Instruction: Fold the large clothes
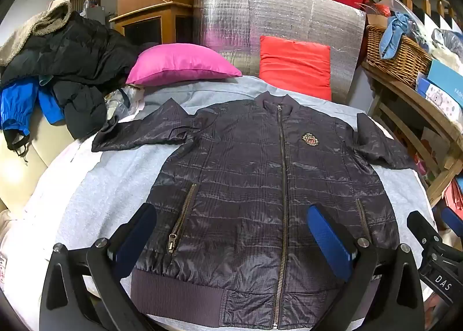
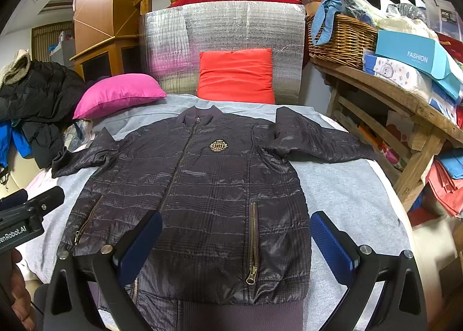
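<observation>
A dark plaid zip-up jacket (image 1: 246, 174) lies flat, front up and zipped, on a grey cloth (image 1: 95, 186), sleeves spread to both sides. It also shows in the right wrist view (image 2: 202, 183). My left gripper (image 1: 231, 241) is open, held above the jacket's lower hem, holding nothing. My right gripper (image 2: 235, 247) is open above the hem near the right pocket zip, holding nothing. The right gripper's body shows at the left wrist view's right edge (image 1: 434, 250). The left gripper's body shows at the right wrist view's left edge (image 2: 26, 212).
A pink pillow (image 1: 179, 64) and a red pillow (image 1: 295, 67) lie behind the jacket against a silver foil panel (image 1: 275, 18). A heap of dark coats (image 1: 66, 61) sits at left. A wooden shelf (image 2: 405, 105) with a wicker basket (image 2: 341, 38) and boxes stands at right.
</observation>
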